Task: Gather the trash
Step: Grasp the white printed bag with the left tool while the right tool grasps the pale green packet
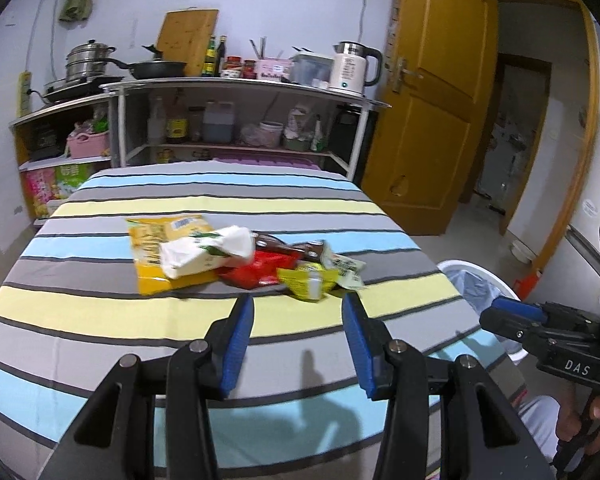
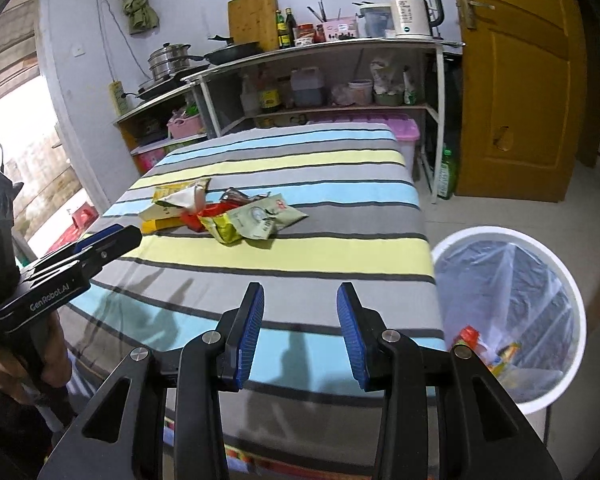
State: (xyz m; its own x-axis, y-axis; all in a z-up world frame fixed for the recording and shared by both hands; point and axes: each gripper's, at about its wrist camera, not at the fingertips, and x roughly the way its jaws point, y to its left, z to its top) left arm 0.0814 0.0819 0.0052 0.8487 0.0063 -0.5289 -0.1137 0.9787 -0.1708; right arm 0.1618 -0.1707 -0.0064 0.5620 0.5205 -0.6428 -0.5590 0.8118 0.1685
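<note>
A pile of wrappers lies mid-table on the striped cloth (image 1: 100, 312): a yellow bag (image 1: 156, 248), a white tissue pack (image 1: 208, 254), a red packet (image 1: 260, 270), a brown wrapper (image 1: 288, 246) and a yellow-green wrapper (image 1: 308, 280). My left gripper (image 1: 298, 304) is open and empty, just short of the pile. My right gripper (image 2: 300, 296) is open and empty over the table's near edge; the pile (image 2: 236, 216) lies well ahead of it. A white bin (image 2: 512, 320) with a clear liner stands on the floor right of the table, with several wrappers inside.
Shelving (image 1: 236, 120) with pots, bottles and a kettle (image 1: 354, 66) stands behind the table. A yellow door (image 1: 428, 112) is open at the right. The bin rim also shows in the left wrist view (image 1: 480, 276), beside the right gripper's body (image 1: 540, 332).
</note>
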